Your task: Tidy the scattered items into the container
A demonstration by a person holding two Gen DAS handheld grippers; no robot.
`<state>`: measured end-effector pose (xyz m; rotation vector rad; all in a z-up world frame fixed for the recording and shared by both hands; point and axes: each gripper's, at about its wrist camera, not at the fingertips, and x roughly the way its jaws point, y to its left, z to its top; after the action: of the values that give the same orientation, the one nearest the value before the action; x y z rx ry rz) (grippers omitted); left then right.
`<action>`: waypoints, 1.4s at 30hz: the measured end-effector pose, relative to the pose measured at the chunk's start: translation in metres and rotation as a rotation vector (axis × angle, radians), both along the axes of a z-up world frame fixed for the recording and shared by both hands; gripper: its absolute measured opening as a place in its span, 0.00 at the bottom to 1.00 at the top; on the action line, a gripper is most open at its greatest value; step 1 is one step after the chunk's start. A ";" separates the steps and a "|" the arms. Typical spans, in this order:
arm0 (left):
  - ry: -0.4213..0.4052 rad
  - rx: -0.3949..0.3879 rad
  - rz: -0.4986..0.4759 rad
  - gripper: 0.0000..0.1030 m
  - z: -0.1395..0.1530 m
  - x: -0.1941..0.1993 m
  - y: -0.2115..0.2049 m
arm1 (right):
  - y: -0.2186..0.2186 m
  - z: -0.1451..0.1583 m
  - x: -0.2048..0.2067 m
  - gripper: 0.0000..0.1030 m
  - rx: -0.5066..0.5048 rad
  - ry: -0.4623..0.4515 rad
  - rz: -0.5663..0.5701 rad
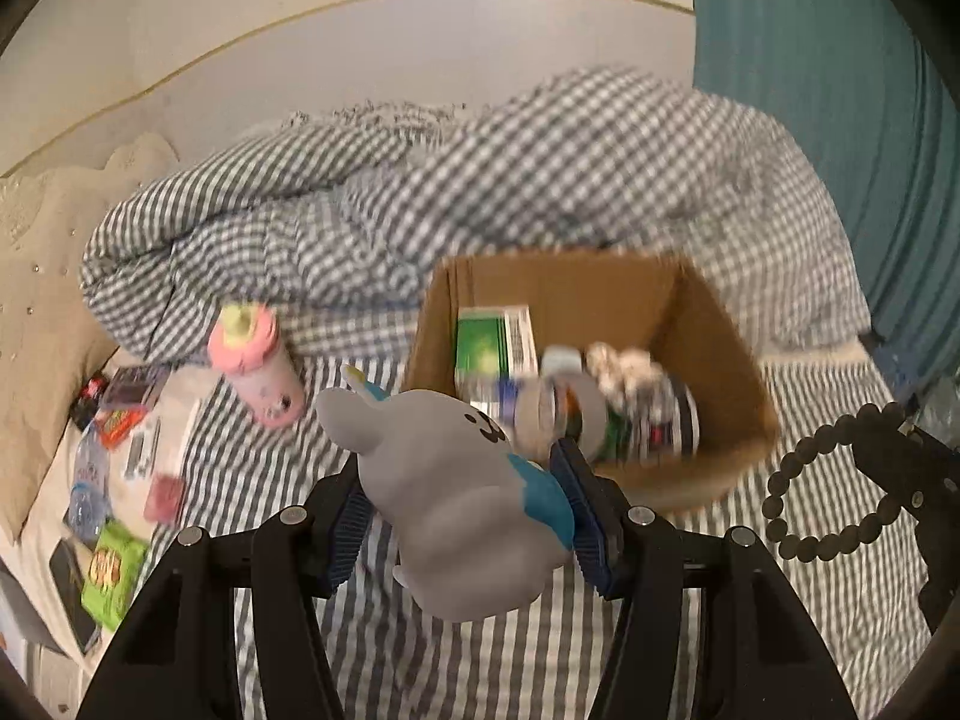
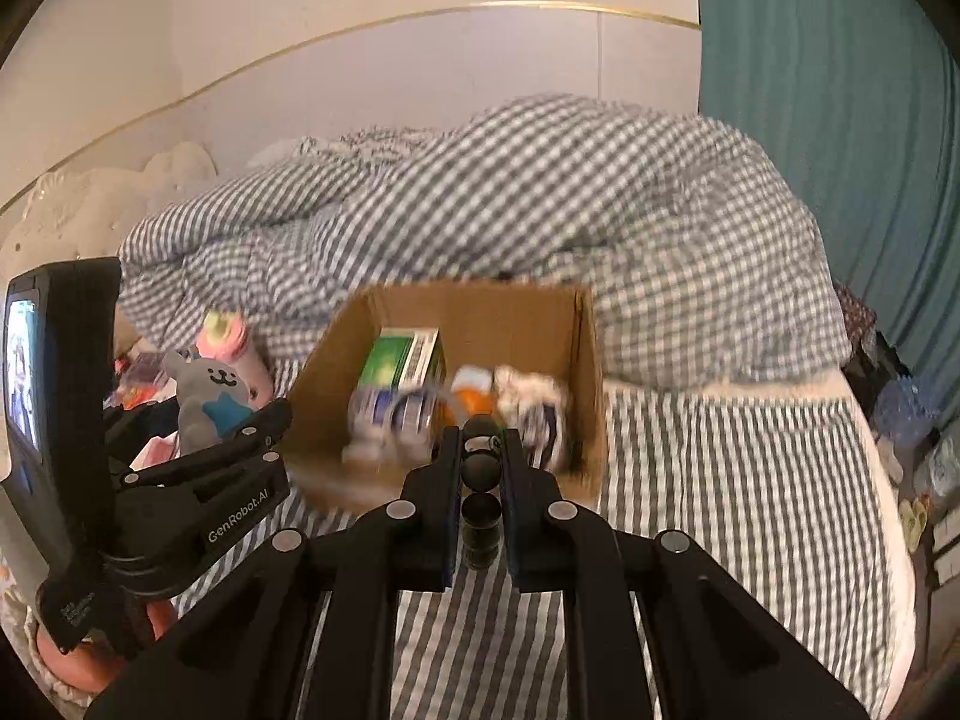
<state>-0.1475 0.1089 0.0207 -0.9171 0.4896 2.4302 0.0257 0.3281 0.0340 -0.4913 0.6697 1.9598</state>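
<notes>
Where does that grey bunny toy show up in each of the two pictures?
Left wrist view: the grey bunny toy fills the lower centre, clamped between the blue pads of the left hand-held gripper.
Right wrist view: the toy is small at middle left, in that same hand-held gripper.
Shared landmark: the open cardboard box on the striped sheet.

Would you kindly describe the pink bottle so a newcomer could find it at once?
Start at the cardboard box on the striped bed. Left of it, against the checked duvet, stands the pink bottle, tilted. Its yellow-green cap alone marks it from the flat packets further left.
</notes>
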 end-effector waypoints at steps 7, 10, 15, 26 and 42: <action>-0.001 -0.026 -0.011 0.57 -0.005 -0.047 0.044 | 0.055 0.001 -0.010 0.11 0.000 -0.007 -0.010; -0.018 -0.023 -0.009 0.59 -0.015 -0.060 0.053 | 0.072 -0.011 -0.016 0.11 -0.012 -0.030 -0.017; -0.049 -0.034 -0.014 1.00 -0.031 -0.077 0.068 | 0.080 -0.022 -0.018 0.89 0.028 -0.087 -0.107; -0.009 -0.077 -0.018 1.00 -0.022 -0.047 0.061 | 0.039 -0.005 0.013 0.89 0.036 -0.051 -0.118; 0.107 0.031 -0.047 1.00 0.076 0.095 -0.038 | -0.129 0.055 0.079 0.90 0.147 0.000 -0.184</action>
<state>-0.0529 0.0711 0.0971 -0.7575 0.5048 2.4467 0.1050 0.1991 0.0888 -0.3280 0.5460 1.8194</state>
